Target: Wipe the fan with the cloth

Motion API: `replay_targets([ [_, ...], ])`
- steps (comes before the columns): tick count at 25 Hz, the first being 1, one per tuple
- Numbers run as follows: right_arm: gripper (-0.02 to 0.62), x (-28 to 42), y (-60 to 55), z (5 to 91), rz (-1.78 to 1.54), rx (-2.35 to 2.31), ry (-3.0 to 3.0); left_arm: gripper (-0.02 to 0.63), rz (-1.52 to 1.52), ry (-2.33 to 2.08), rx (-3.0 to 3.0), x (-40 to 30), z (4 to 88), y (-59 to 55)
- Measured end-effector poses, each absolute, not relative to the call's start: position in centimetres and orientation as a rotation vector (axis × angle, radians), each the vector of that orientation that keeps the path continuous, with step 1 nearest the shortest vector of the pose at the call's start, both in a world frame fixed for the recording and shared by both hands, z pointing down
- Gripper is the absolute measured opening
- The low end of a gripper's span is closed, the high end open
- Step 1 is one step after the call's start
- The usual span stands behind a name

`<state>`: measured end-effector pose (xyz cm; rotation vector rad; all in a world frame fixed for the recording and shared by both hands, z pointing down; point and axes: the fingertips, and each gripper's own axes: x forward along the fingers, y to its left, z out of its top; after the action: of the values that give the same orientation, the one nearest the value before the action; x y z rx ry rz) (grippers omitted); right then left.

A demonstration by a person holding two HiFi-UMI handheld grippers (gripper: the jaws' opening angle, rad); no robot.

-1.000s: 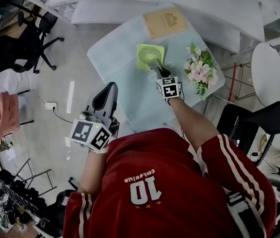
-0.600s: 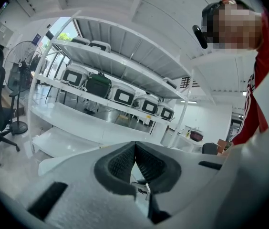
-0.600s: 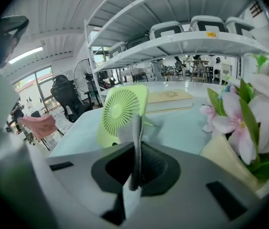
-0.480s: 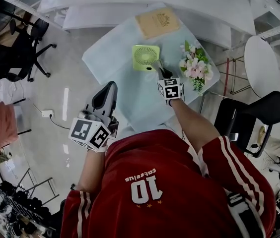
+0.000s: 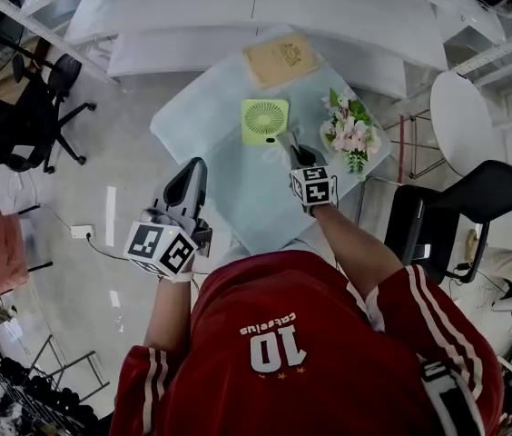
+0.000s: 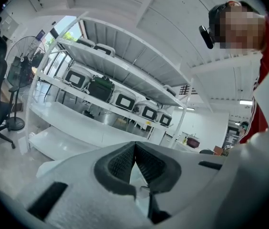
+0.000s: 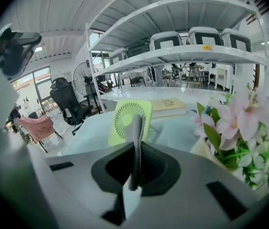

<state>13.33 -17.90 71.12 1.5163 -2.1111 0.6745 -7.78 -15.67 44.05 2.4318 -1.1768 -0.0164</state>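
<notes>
Step in hand: approach; wiping has not begun. The fan [image 5: 264, 121] sits on the tabletop [image 5: 238, 184] between the book [image 5: 280, 60] and the flowers [image 5: 349, 134], just ahead of your right tool [image 7: 137, 128]. Its jaws are pressed together, and no cloth can be made out in them. Your left tool [image 6: 134, 149] is likewise closed and empty, off the tabletop's edge. Confirm you have the cloth before contacting the fan face.

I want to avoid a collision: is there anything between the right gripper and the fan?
Nothing visible. Only bare table lies between the right gripper and the green fan. The flowers stand off to the right; the book lies behind the fan.
</notes>
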Motion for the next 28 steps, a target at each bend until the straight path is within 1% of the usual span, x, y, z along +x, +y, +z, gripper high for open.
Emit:
replay_targets([
  [16, 0.011, 14.3, -11.9, 65.4, 0.615, 1.652, -2.104, 0.002, -0.055, -1.028, 2.564, -9.1, 41.5, -13.7],
  [23, 0.012, 12.1, -8.3, 61.9, 0.617, 1.734, -2.140, 0.002, -0.087, -0.971, 2.618, -10.8, 39.4, -11.7],
  [28, 0.012, 10.5, -5.1, 57.3, 0.605, 1.835, -2.182, 0.003, -0.114, -0.918, 2.639, -11.9, 38.2, -10.0],
])
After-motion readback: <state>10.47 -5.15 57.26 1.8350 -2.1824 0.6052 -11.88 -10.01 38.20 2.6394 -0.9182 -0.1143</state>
